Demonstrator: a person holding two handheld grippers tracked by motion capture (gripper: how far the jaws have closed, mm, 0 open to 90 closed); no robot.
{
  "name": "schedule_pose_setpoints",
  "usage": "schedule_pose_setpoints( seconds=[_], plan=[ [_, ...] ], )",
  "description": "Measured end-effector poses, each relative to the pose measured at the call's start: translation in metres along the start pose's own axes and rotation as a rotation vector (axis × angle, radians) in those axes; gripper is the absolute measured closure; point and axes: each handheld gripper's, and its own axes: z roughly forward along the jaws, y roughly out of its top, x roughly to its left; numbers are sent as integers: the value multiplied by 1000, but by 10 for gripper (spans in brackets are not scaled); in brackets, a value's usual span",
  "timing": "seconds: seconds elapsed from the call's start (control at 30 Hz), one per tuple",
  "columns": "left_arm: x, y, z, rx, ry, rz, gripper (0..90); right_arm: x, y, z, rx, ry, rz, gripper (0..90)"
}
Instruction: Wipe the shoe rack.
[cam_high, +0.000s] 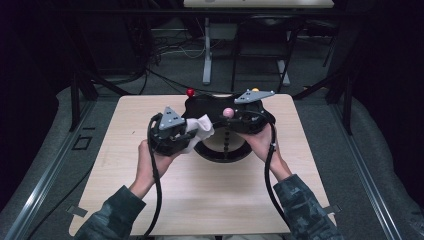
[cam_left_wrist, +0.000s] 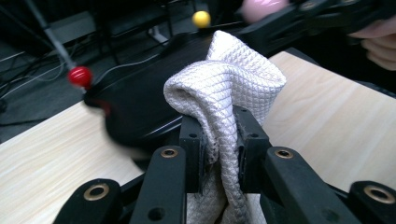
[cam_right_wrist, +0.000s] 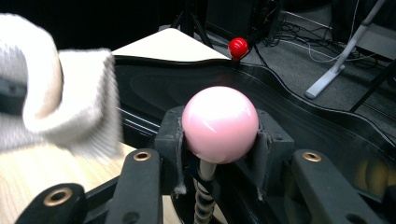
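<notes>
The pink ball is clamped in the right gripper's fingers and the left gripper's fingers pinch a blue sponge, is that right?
Not quite: the left gripper pinches a white waffle-weave cloth, not a blue sponge, as the left gripper view shows. The pink ball is indeed clamped in the right gripper.

Text on cloth (cam_left_wrist: 224, 88): none legible.
Labels on black tray (cam_high: 225, 152): none.
Marks on bench (cam_high: 210, 200): none.
Brands/nos.: none legible.

This looks like a lab or test room — dark, with black curtained walls. A pale wooden table (cam_high: 210, 200) stands on grey carpet inside a black metal frame (cam_high: 75, 100). Loose cables (cam_high: 165, 50) trail over the floor beyond it — and a white desk leg (cam_high: 206, 55) rises there.
</notes>
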Motion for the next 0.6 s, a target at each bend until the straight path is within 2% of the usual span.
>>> schedule_pose_setpoints(
  seconds=[0.1,0.17,0.33,0.47,0.6],
  plan=[
    [-8,5,9,1,-22,12,764,0,0,0,-1,1,-2,599],
    [-13,7,15,-2,-35,0,764,0,0,0,-2,1,-2,599],
    [-22,9,31,7,-46,8,763,-1,0,0,-2,4,-2,599],
    [-17,8,29,-7,-50,-14,765,-1,0,0,-2,3,-3,599],
    [-11,3,19,-22,-30,-23,765,-1,0,0,-2,2,-5,599]
  ],
)
